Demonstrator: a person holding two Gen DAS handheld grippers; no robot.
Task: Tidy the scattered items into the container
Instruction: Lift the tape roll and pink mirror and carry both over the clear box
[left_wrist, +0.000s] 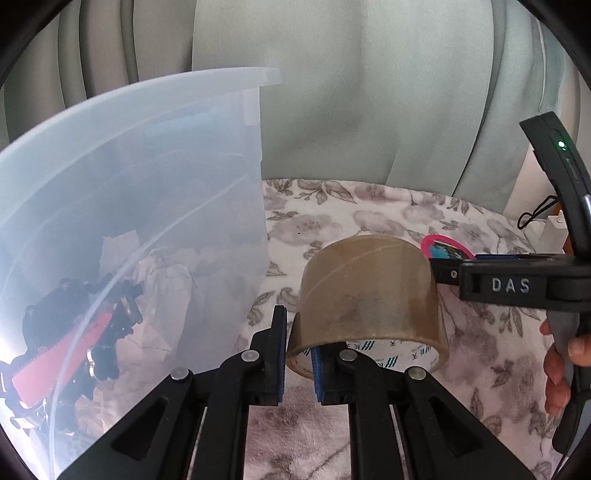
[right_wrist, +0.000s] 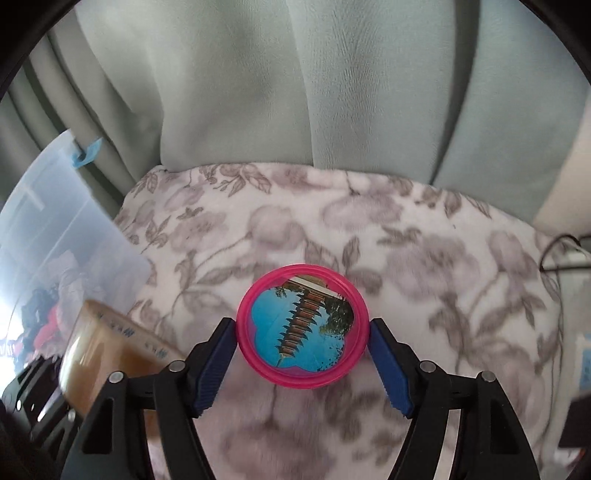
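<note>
- Blue ribbed pads of the left gripper (left_wrist: 298, 360) pinch the near wall of a roll of brown tape (left_wrist: 369, 295), one finger outside the roll and one inside its core; the grip is closed on the tape.
- Right gripper (right_wrist: 303, 363): its blue pads flank a round pink-rimmed mirror (right_wrist: 302, 326) with a pagoda picture on its face. The pads sit at the rim on both sides; whether they press it or only bracket it cannot be told.
- Tape roll appears tilted and is just beside the clear plastic bin (left_wrist: 129, 221), outside it; whether it touches the floral blanket (left_wrist: 369, 206) cannot be told.
- Mirror lies on the floral blanket, behind the roll and well apart from the bin.
- Bin contents: a black and red object (left_wrist: 74, 332) and pale crumpled cloth or paper (left_wrist: 162, 280).
- Risk: the left grip holds only one thin wall, so the roll could swing or slip as it is carried over the bin's tall rim.
- Risk: the mirror's smooth round rim offers little purchase; an off-centre squeeze could pop it out onto the soft blanket.
- Risk: the grippers work close together and could collide.
</note>
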